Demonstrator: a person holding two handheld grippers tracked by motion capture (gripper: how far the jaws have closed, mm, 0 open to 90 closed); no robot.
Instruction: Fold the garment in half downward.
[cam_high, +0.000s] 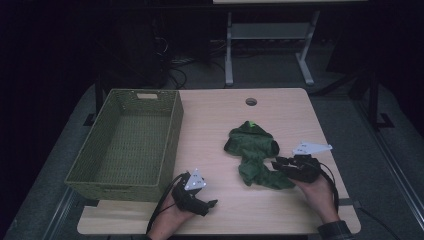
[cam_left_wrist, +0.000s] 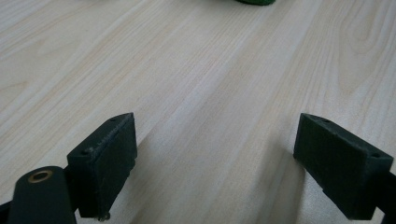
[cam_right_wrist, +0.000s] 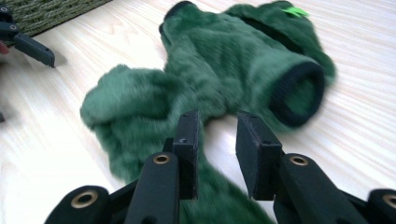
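At the far left stands the green woven basket (cam_high: 125, 142), empty, its long side running just beside the table's (cam_high: 280, 115) left edge — I read it as the place where the garment will end up, set within easy reach of a short carry.

My left gripper (cam_high: 209, 204) rests low on the near edge of the table, well apart from the cloth. In the left gripper view its jaws stand wide with bare wood between them, so it is released and holding nothing. I judge it is parked there to stay out of the way, yet near enough to help spread or steady the fabric if the other hand calls for it.

In the middle lies the fuzzy green garment (cam_high: 254, 152), crumpled on the wood to the right of the basket, with a black-trimmed cuff (cam_right_wrist: 299, 93) facing my right gripper's camera and a bright green tag (cam_right_wrist: 295, 10) at its far end.

My right gripper (cam_right_wrist: 217, 140) sits at the garment's near right edge. Its jaws are narrowed but parted — a slit of wood and pile shows between the pads, which do not pinch the cloth. So it is not gripping; I take it to be lined up over a fold for a pinch.
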